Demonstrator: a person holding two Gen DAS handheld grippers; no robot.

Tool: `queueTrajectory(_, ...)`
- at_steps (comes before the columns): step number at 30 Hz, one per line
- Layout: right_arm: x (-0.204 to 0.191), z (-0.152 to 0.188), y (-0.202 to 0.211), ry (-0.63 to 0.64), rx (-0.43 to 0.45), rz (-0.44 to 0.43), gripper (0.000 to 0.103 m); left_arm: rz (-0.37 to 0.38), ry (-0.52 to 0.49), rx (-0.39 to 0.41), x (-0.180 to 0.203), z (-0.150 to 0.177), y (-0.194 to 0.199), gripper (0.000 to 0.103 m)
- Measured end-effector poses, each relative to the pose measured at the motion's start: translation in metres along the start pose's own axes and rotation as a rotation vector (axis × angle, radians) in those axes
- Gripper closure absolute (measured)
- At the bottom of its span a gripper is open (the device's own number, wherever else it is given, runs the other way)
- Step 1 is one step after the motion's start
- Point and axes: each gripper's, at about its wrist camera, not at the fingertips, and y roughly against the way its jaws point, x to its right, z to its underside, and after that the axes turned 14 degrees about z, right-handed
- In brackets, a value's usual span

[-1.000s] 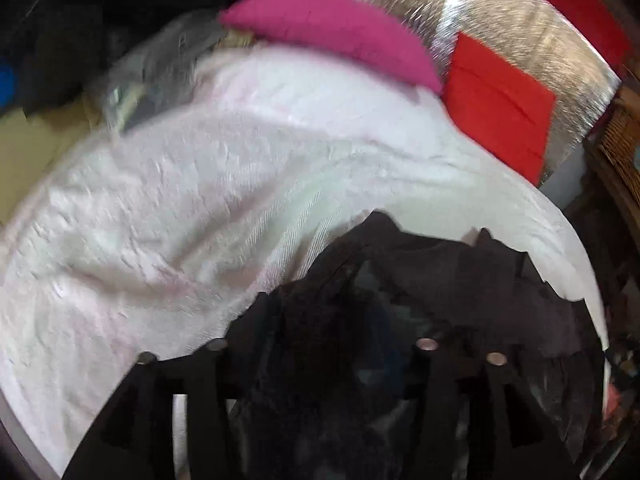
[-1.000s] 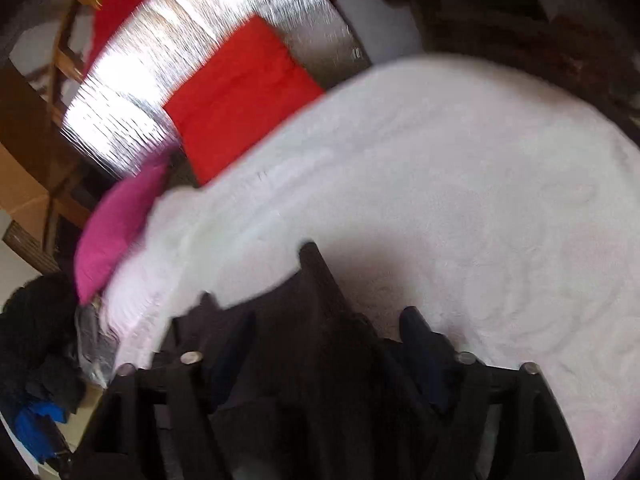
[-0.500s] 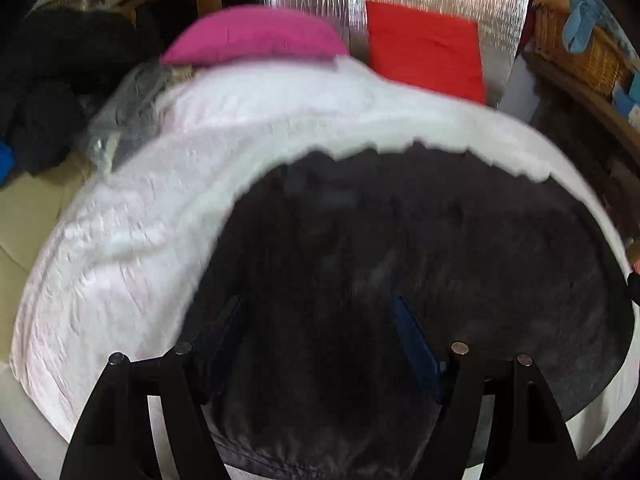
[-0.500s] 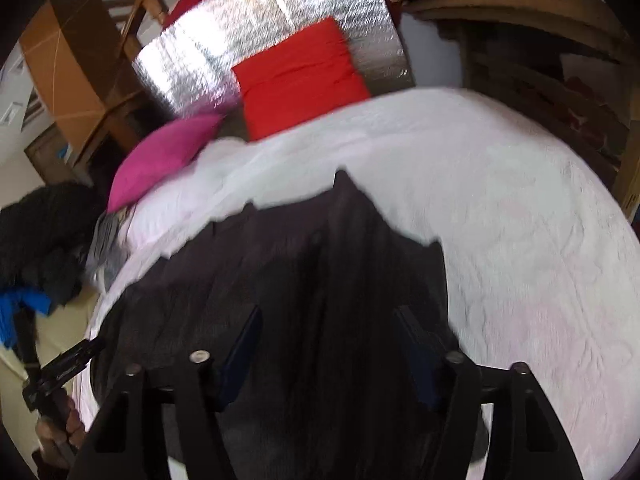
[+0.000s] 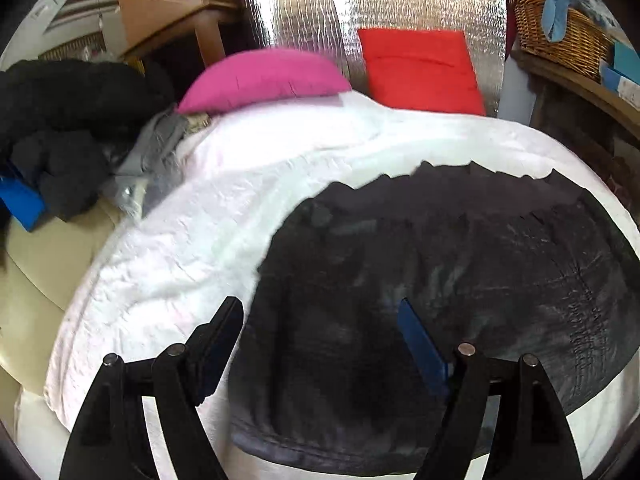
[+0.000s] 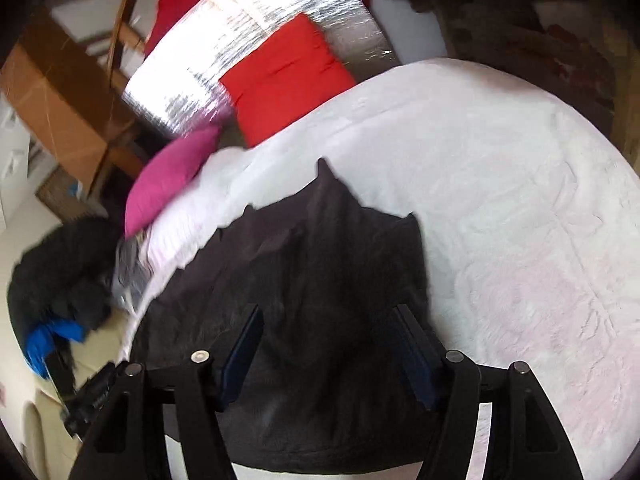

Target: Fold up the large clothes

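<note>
Spreading looks like the step in hand — the large dark grey garment (image 5: pixel 440 280) lies mostly flat on the white quilted bedspread (image 5: pixel 224 216), near its front edge. Both the left gripper (image 5: pixel 320 316) and the right gripper (image 6: pixel 326 322) hang over it with jaws apart, having just widened, nothing pinched. Smooth the peaked far edge flat before any fold — creases will set otherwise. Behind stand a magenta pillow (image 5: pixel 264 76), a red cushion (image 5: pixel 416 68) and silver foil panel (image 5: pixel 360 4).
</note>
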Motion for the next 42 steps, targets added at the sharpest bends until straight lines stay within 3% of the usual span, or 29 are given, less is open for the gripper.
queueTrajectory(4,0.028,-0.01,-0.015,-0.095,-0.076,-0.031,0.031,-0.014,0.003,-0.012,-0.014,0.0,0.0,0.023)
queueTrajectory(10,0.031,-0.013,-0.03,-0.078,-0.129,-0.088,0.028,-0.037,-0.017,-0.026,-0.021,0.004,-0.002,0.023)
queueTrajectory(18,0.028,-0.017,-0.059,-0.069,-0.189,-0.077,0.028,-0.035,0.013,-0.05,-0.04,0.005,-0.013,0.023)
queueTrajectory(24,0.041,-0.017,-0.073,-0.084,-0.238,-0.077,0.027,0.014,0.046,-0.085,-0.053,0.001,-0.023,0.023)
queueTrajectory(27,0.046,-0.016,-0.082,-0.085,-0.262,-0.071,0.025,0.12,0.08,-0.117,-0.066,-0.002,-0.029,0.022)
queueTrajectory(32,0.054,-0.016,-0.087,-0.123,-0.268,-0.147,0.023,0.356,0.231,-0.188,-0.102,-0.003,-0.047,0.02)
queueTrajectory(36,0.051,-0.013,-0.093,-0.124,-0.318,-0.257,0.023,0.445,0.29,-0.241,-0.119,0.001,-0.064,0.02)
queueTrajectory(42,0.03,-0.009,-0.104,-0.064,-0.343,-0.281,0.019,0.648,0.403,-0.328,-0.126,0.006,-0.093,0.02)
